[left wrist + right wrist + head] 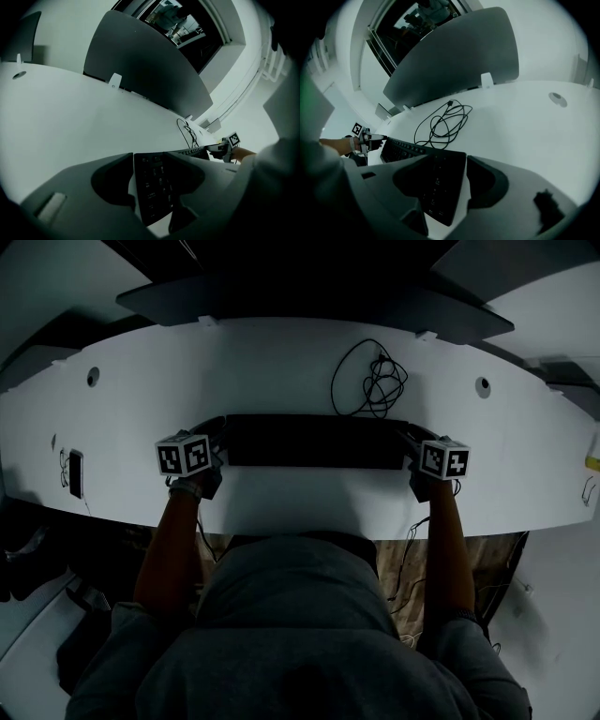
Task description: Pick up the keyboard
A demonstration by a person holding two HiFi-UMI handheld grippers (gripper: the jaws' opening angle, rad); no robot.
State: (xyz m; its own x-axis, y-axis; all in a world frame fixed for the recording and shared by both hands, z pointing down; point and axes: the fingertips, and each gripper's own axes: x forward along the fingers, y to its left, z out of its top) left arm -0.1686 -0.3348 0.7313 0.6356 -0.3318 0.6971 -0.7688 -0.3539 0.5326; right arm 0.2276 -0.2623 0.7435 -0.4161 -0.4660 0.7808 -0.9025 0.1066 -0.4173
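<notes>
Two ends of the keyboard [314, 442], flat on the worktop [281, 362], each sit inside tongs. The left tongs [152, 187] are spread around its left end, not pinching. The right tongs [440, 187] are spread likewise around its right end. Gripping both ends should, I judge, lift the long board level.
</notes>
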